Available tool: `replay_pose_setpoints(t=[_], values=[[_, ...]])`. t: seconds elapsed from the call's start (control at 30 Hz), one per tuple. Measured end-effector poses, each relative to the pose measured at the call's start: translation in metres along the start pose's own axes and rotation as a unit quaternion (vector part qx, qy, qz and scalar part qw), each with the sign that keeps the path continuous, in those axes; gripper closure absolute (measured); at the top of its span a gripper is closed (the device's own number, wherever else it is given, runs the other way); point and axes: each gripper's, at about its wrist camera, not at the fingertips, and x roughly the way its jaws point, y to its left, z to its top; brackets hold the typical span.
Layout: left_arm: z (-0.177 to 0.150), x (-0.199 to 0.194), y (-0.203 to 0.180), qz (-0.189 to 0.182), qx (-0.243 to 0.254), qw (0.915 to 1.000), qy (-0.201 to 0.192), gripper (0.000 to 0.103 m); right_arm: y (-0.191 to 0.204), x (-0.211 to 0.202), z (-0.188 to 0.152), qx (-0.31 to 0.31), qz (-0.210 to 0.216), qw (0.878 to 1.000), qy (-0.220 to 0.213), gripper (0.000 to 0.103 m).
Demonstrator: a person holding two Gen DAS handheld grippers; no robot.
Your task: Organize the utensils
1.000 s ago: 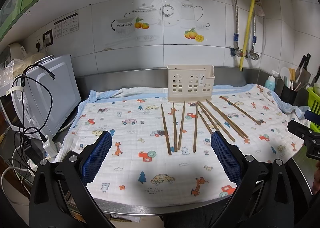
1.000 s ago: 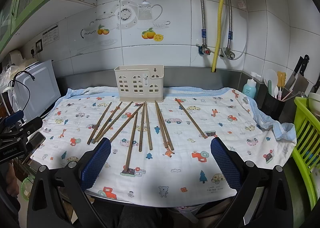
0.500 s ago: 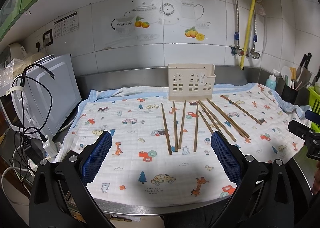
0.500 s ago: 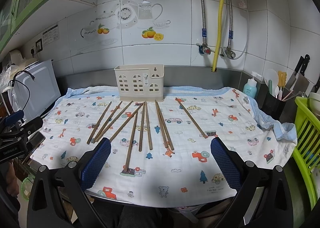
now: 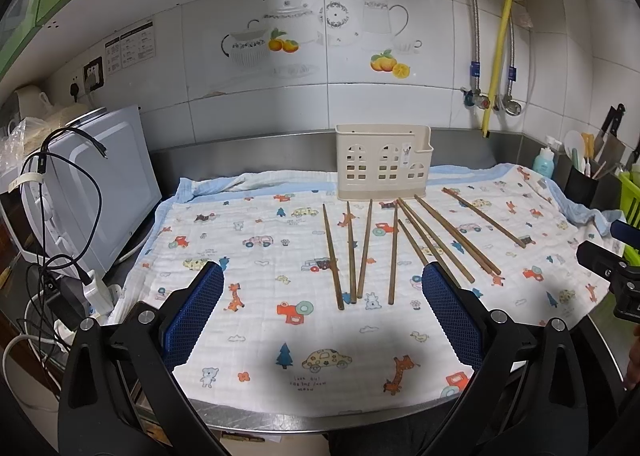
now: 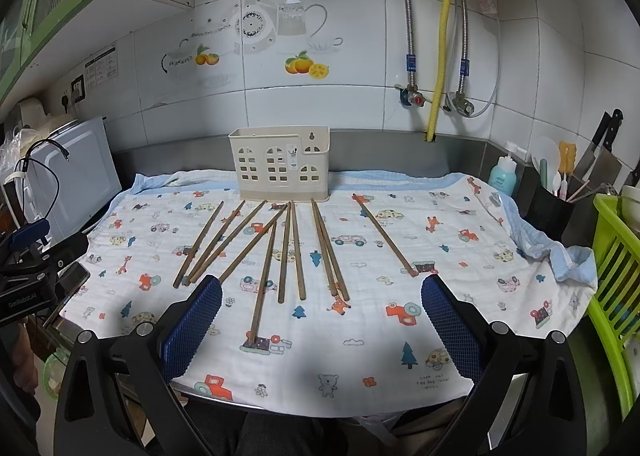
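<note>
Several brown wooden chopsticks [image 5: 362, 248] [image 6: 286, 252] lie fanned out on a cartoon-printed white cloth [image 5: 256, 256] [image 6: 440, 256]. One chopstick [image 6: 384, 234] lies apart to the right of the rest. Behind them stands a cream plastic utensil holder [image 5: 384, 163] [image 6: 280, 163] with window cut-outs, upright near the back wall. My left gripper [image 5: 322, 312] hovers open over the cloth's near edge, short of the chopstick ends. My right gripper [image 6: 320, 324] is open too, with the near end of one chopstick between its blue pads [image 6: 192, 324] lower down.
A white microwave [image 5: 92, 191] with dangling black cables stands at the left. On the right are a blue soap bottle [image 6: 504, 171], a black holder with tools [image 6: 554, 207], knives and a green rack [image 6: 616, 276]. The steel counter edge runs below the cloth.
Both views shift only slightly; the left view has drifted a little toward the right. The chopsticks and holder have not moved.
</note>
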Motion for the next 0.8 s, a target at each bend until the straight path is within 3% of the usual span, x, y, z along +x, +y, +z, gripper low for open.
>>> replay_pose_setpoints(t=[0.8], values=[[0.006,0.045,-0.004,0.005,-0.007,0.9987,0.049,0.005,-0.005,0.038,0.005,-0.005,0.012,1.0,0.025,0.006]])
